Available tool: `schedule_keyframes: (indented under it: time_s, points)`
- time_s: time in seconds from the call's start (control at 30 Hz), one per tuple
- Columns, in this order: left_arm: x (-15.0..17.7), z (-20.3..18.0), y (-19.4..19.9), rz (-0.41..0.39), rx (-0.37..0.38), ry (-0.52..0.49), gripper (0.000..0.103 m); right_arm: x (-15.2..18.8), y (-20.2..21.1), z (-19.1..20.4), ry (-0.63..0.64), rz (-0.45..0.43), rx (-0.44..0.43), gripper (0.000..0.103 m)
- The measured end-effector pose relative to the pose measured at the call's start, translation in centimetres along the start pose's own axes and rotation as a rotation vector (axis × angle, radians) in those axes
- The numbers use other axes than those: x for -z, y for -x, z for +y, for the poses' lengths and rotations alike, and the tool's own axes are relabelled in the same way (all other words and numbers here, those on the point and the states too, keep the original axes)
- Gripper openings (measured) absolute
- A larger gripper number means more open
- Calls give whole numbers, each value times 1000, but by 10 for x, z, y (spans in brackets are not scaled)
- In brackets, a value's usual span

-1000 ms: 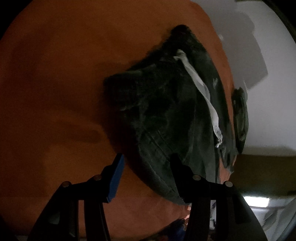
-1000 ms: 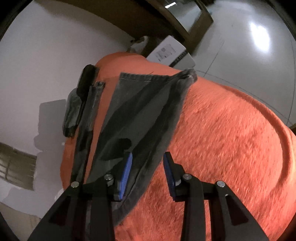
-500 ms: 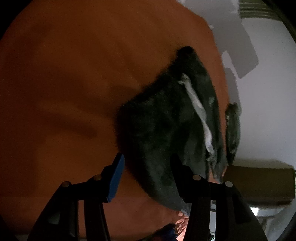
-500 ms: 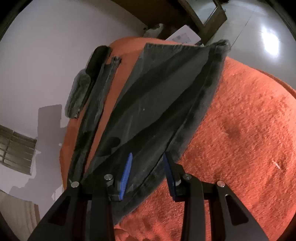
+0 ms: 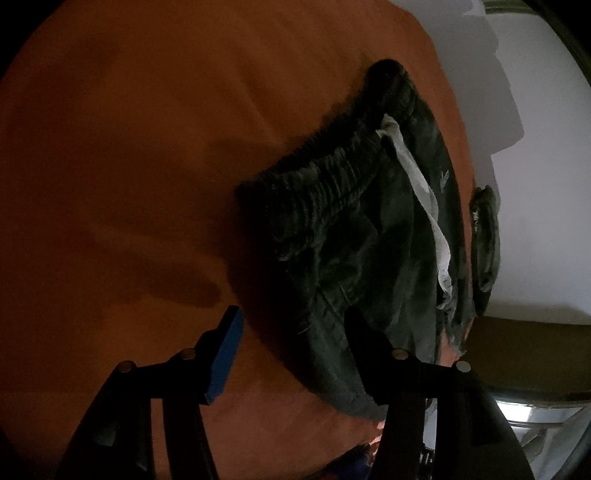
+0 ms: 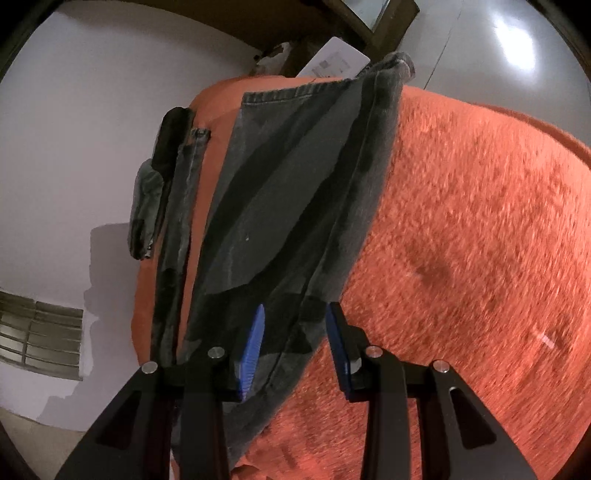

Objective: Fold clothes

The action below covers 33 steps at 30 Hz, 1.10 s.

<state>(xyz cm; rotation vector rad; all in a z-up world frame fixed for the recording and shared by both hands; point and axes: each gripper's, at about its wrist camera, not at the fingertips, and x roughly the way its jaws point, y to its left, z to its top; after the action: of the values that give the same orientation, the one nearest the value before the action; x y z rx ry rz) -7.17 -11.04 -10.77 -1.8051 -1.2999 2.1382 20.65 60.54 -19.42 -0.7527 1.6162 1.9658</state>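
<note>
Dark grey trousers [image 5: 354, 236] lie on an orange blanket [image 5: 129, 147]. The left wrist view shows their ribbed elastic waistband [image 5: 332, 173] and a white drawstring [image 5: 424, 192]. My left gripper [image 5: 291, 325] hovers open just short of the waist end, its right finger over the cloth edge. The right wrist view shows a trouser leg [image 6: 295, 192] running away to its hem [image 6: 295, 90], with a second narrow leg strip [image 6: 181, 229] to the left. My right gripper [image 6: 295, 328] is open, its fingers astride the leg's near side seam; whether the pads touch the cloth is unclear.
A small dark folded garment [image 6: 155, 184] hangs at the blanket's [image 6: 480, 240] far left edge against a white wall [image 6: 74, 110]. Brown furniture [image 6: 295, 22] and a white box [image 6: 332, 61] stand beyond the hem. Shiny floor [image 6: 498, 55] lies at right.
Both grippers have moved closer to the trousers, which now fill more of each view. The waistband shows more clearly on the left. Both stayed open.
</note>
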Motion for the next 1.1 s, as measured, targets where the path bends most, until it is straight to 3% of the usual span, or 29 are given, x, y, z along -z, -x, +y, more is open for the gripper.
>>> schedule_keyframes:
  time_s: [0.1,0.17,0.2,0.27,0.5,0.53,0.57,0.6,0.77,0.8,0.9,0.93,1.1]
  points:
    - [0,-6,-5,-10,17,-14,59,-7,-4,5,35,11,37,34]
    - [1,-12,-10,-15,-8,-48,60,-14,-2,6,53,1,75,43]
    - [1,-15,-13,-17,-27,-62,61,-17,3,6,57,-25,120,54]
    - [2,-15,-19,-13,-43,-53,61,-22,13,3,54,-79,200,59]
    - [3,-11,-34,-53,-44,34,58,-48,27,-22,-67,-94,137,60]
    - [4,-12,-34,-64,-63,30,54,-53,27,-25,-76,-99,130,60]
    - [4,-14,-35,-76,-86,23,28,-58,27,-27,-85,-101,126,60]
    - [5,-15,-36,-82,-110,19,13,-64,26,-31,-101,-109,125,60]
    - [9,-2,-25,-128,-45,125,11,-84,17,-46,-214,-160,73,60]
    - [9,1,-21,-133,-25,141,11,-87,16,-49,-229,-164,61,53]
    - [7,8,-8,-141,35,173,11,-94,16,-45,-212,-184,89,7]
    - [5,9,-5,-135,50,171,11,-97,16,-44,-204,-191,101,3]
    - [-1,12,-15,-68,62,185,17,-91,32,-10,-98,-261,118,3]
